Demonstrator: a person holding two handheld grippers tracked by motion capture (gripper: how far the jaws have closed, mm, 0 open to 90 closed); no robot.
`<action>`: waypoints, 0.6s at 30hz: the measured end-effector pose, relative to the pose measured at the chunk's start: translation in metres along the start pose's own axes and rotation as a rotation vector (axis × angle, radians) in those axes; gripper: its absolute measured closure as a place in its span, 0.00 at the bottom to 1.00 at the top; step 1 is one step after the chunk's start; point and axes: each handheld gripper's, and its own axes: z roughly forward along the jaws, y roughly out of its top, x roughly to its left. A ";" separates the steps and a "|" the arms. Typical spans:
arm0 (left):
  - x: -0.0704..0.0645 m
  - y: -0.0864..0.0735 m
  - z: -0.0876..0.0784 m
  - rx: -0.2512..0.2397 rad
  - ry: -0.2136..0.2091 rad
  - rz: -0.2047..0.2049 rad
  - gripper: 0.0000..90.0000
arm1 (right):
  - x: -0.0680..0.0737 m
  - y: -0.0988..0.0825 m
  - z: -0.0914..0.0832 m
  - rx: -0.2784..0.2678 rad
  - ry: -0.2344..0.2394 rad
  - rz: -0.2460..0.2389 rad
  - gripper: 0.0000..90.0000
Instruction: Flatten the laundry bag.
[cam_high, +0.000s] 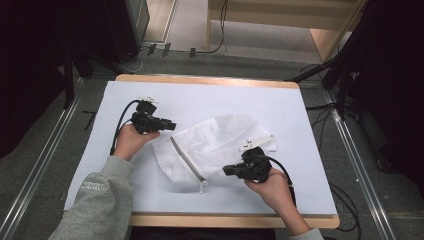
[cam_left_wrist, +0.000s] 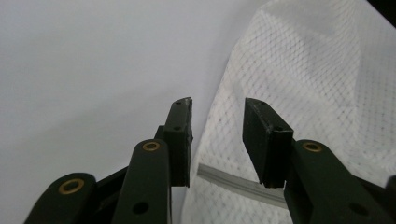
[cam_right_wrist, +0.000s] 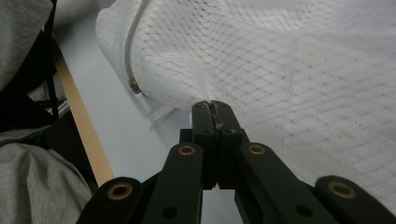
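Your right tool (cam_right_wrist: 212, 106) is clamped shut on the near edge of the white mesh zippered laundry bag (cam_high: 212, 145), lying mid-tabletop (cam_high: 280, 107), likely to lift it, while your left tool (cam_left_wrist: 217, 109) stands half open, empty, beside its left edge.

You have a white worktop (cam_high: 210, 95) with a pale wooden edge (cam_high: 205, 79) showing along its far and near sides. Beyond it lies grey floor (cam_high: 250, 60), with black cables (cam_high: 220, 30) running across it and a light wooden unit (cam_high: 280, 20) at the back. Metal rails (cam_high: 360, 165) flank the worktop on both sides, and dark stands (cam_high: 345, 70) rise at the right.
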 end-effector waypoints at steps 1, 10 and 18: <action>-0.002 0.001 0.005 0.013 -0.004 0.009 0.68 | -0.002 -0.003 0.000 0.002 -0.002 -0.002 1.00; -0.012 0.005 0.042 0.048 0.000 0.061 0.68 | -0.006 -0.009 0.004 0.000 -0.022 0.004 1.00; -0.013 0.004 0.054 0.062 -0.011 0.098 0.86 | -0.007 -0.012 0.003 -0.001 -0.035 0.011 1.00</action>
